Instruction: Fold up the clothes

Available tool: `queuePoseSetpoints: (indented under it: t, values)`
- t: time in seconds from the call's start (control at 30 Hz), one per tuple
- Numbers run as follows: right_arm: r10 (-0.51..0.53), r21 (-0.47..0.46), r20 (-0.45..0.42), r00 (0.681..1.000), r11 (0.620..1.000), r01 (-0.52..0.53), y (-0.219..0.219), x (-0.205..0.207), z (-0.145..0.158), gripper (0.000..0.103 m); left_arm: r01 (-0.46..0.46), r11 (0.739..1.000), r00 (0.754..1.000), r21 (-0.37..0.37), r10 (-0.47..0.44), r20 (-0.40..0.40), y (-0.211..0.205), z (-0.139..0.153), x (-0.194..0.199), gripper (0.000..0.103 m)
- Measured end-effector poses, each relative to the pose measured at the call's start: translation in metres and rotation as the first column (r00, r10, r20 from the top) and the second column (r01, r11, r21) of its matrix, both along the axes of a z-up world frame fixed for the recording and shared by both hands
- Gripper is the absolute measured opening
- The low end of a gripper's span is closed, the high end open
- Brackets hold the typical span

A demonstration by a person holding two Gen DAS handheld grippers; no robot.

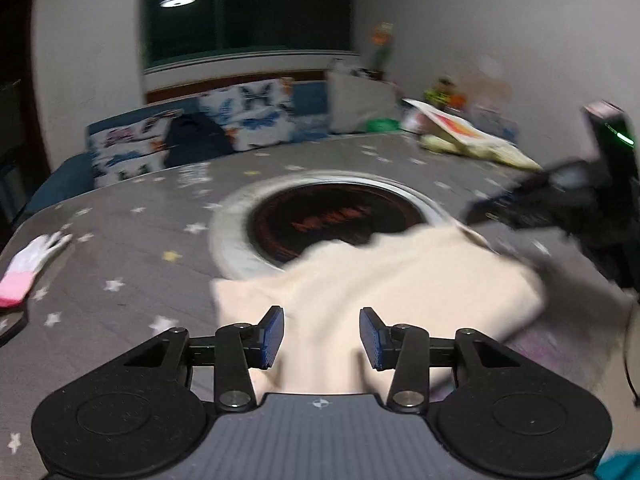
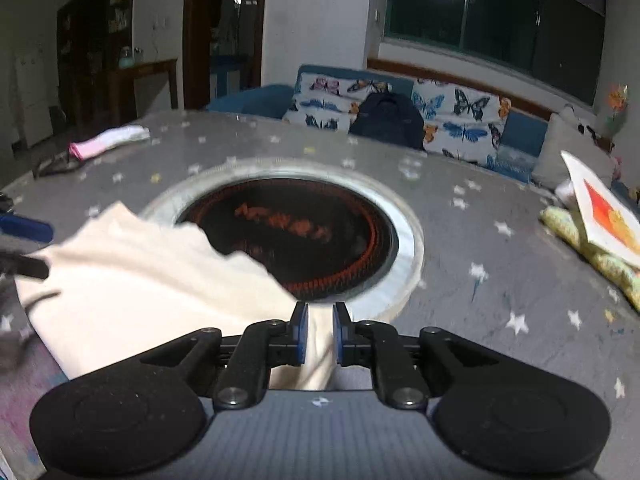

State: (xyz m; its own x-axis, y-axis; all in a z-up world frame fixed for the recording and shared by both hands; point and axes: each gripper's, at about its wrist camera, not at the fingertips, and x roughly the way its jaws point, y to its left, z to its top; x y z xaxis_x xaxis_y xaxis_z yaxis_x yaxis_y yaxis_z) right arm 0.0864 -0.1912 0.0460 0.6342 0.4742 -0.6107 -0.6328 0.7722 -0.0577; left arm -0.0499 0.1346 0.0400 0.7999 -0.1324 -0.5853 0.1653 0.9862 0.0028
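A cream garment (image 1: 380,276) lies bunched on the grey star-print tablecloth (image 1: 120,240), partly over the round dark burner (image 1: 320,220). My left gripper (image 1: 322,336) is open, its blue pads either side of the cloth's near part. My right gripper (image 2: 320,334) is shut on a fold of the cream garment (image 2: 140,280), which spreads to its left. The right gripper also shows blurred at the right in the left wrist view (image 1: 560,204). The left gripper's tip shows at the left edge of the right wrist view (image 2: 24,228).
A pink and white glove (image 1: 28,264) lies at the table's left. A yellow-green cloth with a card on it (image 2: 600,236) lies at the right. A butterfly-print sofa (image 2: 440,120) with a dark backpack (image 2: 388,120) stands behind the table.
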Motion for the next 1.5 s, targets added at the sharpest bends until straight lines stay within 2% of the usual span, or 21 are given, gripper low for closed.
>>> queuePoseSetpoints:
  t: [0.1,0.23,0.33,0.37,0.4,0.47,0.6,0.67,0.8,0.9,0.97,1.07,1.23,1.37,1.47,1.5]
  values:
    - [0.026,0.034,-0.028,0.999,0.999,-0.025,0.007,0.002,0.002,0.014,-0.107,0.994,0.992,-0.012,0.106,-0.064,0.015,-0.004,0.023,0.044]
    - [0.047,0.036,-0.052,0.998,0.998,-0.045,0.022,0.007,-0.005,0.017,-0.147,0.988,0.980,-0.044,0.140,-0.139,0.028,-0.019,0.045,0.041]
    - [0.043,0.047,-0.077,0.996,0.998,-0.040,0.028,0.010,-0.012,0.023,-0.130,0.991,0.982,-0.030,0.125,-0.139,0.028,-0.024,0.049,0.027]
    - [0.044,0.046,-0.078,0.996,0.998,-0.040,0.030,0.010,-0.014,0.025,-0.121,0.992,0.985,-0.023,0.117,-0.127,0.027,-0.023,0.048,0.016]
    - [0.046,0.044,-0.076,0.996,0.998,-0.043,0.032,0.009,-0.015,0.029,-0.113,0.994,0.987,-0.012,0.111,-0.113,0.026,-0.022,0.047,0.012]
    - [0.052,0.033,-0.072,0.996,0.998,-0.049,0.036,0.007,-0.018,0.033,-0.104,0.994,0.991,0.031,0.106,-0.078,0.022,-0.018,0.046,0.009]
    - [0.062,-0.005,-0.061,0.996,0.998,-0.062,0.042,0.002,-0.028,0.036,-0.110,0.989,0.994,0.094,0.111,0.001,0.019,-0.010,0.050,0.008]
    - [0.071,-0.027,-0.036,0.997,0.997,-0.072,0.044,-0.002,-0.032,0.037,-0.113,0.988,0.994,0.103,0.114,0.003,0.022,-0.012,0.056,0.008]
    - [0.074,-0.044,-0.030,0.997,0.996,-0.075,0.047,-0.004,-0.030,0.037,-0.092,0.993,0.993,0.078,0.097,-0.062,0.029,-0.021,0.064,0.009]
    - [0.086,-0.052,-0.007,0.996,0.995,-0.086,0.050,-0.010,-0.022,0.037,-0.105,0.994,0.992,0.024,0.106,-0.069,0.042,-0.016,0.064,0.012]
    - [0.127,-0.018,0.001,0.992,0.992,-0.127,0.054,-0.019,-0.012,0.037,-0.115,0.993,0.991,-0.004,0.115,-0.062,0.051,-0.009,0.064,0.013]
    - [0.255,0.047,0.002,0.967,0.966,-0.255,0.067,-0.039,0.004,0.037,-0.113,0.993,0.992,-0.043,0.110,-0.067,0.063,-0.001,0.063,0.013]
    - [0.457,0.069,-0.006,0.889,0.888,-0.455,0.105,-0.071,0.009,0.036,-0.071,0.995,0.993,-0.069,0.064,-0.094,0.067,0.003,0.064,0.015]
    - [0.535,0.047,-0.006,0.845,0.844,-0.534,0.135,-0.089,-0.002,0.036,-0.054,0.996,0.992,-0.076,0.045,-0.120,0.066,0.000,0.069,0.018]
    - [0.548,0.024,-0.004,0.837,0.836,-0.547,0.151,-0.098,-0.010,0.034,-0.037,0.996,0.991,-0.078,0.026,-0.130,0.066,-0.003,0.071,0.021]
    - [0.548,0.005,-0.005,0.837,0.837,-0.548,0.156,-0.101,-0.015,0.029,-0.031,0.997,0.991,-0.073,0.021,-0.134,0.065,-0.005,0.071,0.021]
